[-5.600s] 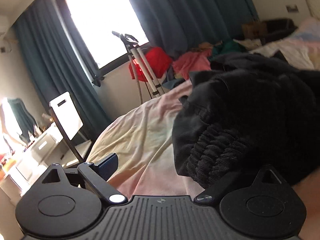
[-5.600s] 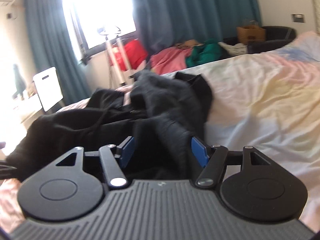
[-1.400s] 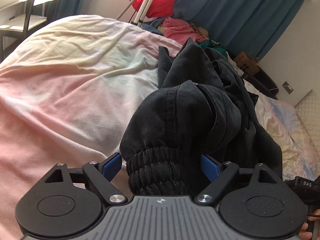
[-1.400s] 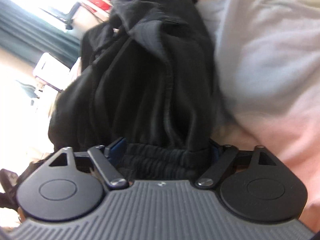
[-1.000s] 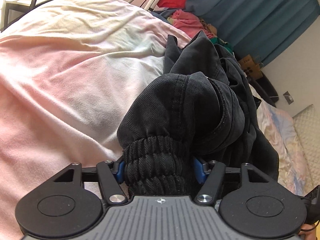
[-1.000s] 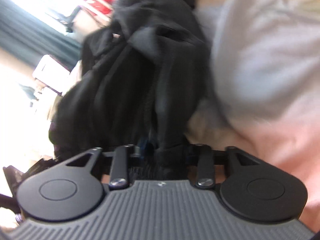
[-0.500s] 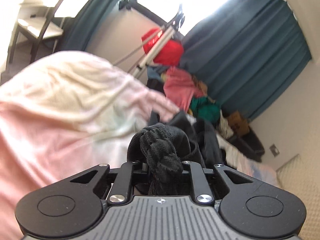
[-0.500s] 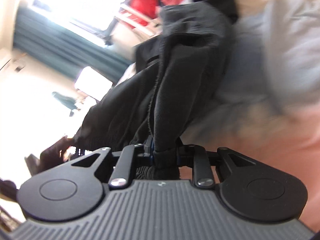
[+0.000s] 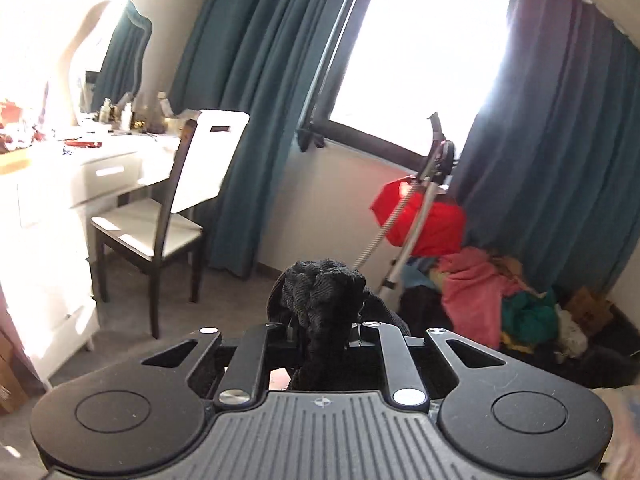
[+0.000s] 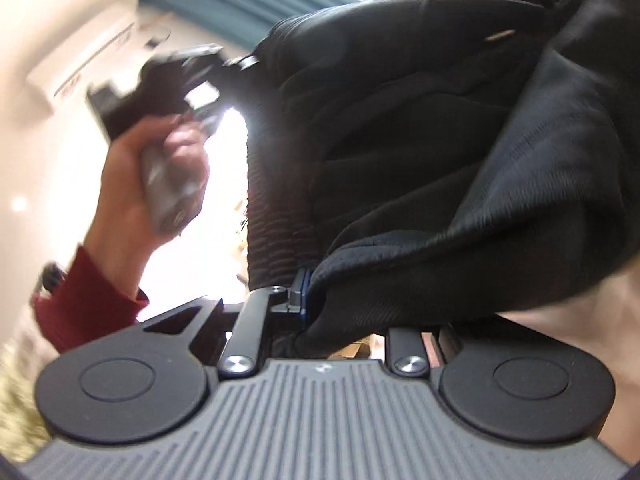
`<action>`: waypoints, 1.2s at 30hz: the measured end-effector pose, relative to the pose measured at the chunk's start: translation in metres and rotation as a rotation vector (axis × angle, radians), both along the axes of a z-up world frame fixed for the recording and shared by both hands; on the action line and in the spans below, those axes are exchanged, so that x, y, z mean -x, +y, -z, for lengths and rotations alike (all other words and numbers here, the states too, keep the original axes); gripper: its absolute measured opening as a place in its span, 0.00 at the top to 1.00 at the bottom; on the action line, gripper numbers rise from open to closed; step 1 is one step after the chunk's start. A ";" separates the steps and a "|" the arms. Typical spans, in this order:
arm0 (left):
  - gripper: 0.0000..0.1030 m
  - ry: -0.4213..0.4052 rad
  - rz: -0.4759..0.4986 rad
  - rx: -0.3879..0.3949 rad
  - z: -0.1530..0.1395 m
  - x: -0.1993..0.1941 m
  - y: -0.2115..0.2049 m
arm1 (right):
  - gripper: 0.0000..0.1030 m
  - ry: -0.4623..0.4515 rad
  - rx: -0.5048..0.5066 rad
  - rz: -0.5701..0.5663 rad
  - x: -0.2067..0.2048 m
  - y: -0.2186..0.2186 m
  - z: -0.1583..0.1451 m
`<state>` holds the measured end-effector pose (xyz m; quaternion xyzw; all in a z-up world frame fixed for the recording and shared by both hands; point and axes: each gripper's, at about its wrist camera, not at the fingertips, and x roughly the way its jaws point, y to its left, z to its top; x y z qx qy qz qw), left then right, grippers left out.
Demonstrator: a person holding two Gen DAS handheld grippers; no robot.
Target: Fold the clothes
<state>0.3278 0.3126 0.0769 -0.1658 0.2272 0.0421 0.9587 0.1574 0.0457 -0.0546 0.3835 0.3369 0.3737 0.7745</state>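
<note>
My left gripper (image 9: 320,326) is shut on the ribbed hem of a black garment (image 9: 320,292), which bunches up above the jaws; the rest of it hangs below, out of sight. My right gripper (image 10: 320,312) is shut on another part of the same black garment (image 10: 420,140), which stretches up and away from it, filling the right wrist view. In that view the person's left hand (image 10: 152,184), in a red sleeve, holds the other gripper at the garment's far end. The bed is out of sight in both views.
A white chair (image 9: 172,208) stands by a white dressing table (image 9: 72,168) on the left. Teal curtains (image 9: 256,100) flank a bright window. A tripod (image 9: 416,220), a red bag (image 9: 424,220) and a pile of coloured clothes (image 9: 500,296) lie by the wall.
Both grippers closed on the black garment and lifted it off the bed. The left wrist view has tilted up from the bedsheet to the window and chair; the garment now hangs stretched between the grippers.
</note>
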 end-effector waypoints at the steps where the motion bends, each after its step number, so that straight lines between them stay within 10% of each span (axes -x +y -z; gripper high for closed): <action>1: 0.84 0.024 -0.015 -0.006 0.015 -0.010 0.010 | 0.78 0.013 0.017 -0.006 -0.009 0.014 0.004; 11: 0.78 0.202 -0.132 -0.022 0.137 -0.071 0.091 | 0.75 0.169 0.154 -0.055 -0.047 0.055 0.069; 14: 0.56 0.196 -0.130 -0.032 0.129 -0.055 0.089 | 0.67 0.173 0.184 -0.072 -0.049 0.055 0.058; 18: 0.33 0.162 -0.123 -0.056 0.108 -0.016 0.077 | 0.19 0.089 0.251 -0.088 -0.041 0.048 0.023; 20: 0.16 0.128 -0.119 -0.069 0.095 0.011 0.068 | 0.19 0.027 0.285 -0.093 -0.032 0.043 0.003; 31: 0.16 -0.029 0.099 -0.132 0.043 0.188 -0.086 | 0.19 -0.271 0.477 0.090 0.090 -0.092 -0.092; 36: 0.16 -0.104 0.202 -0.138 0.032 0.268 -0.166 | 0.19 -0.376 0.582 0.205 0.130 -0.148 -0.089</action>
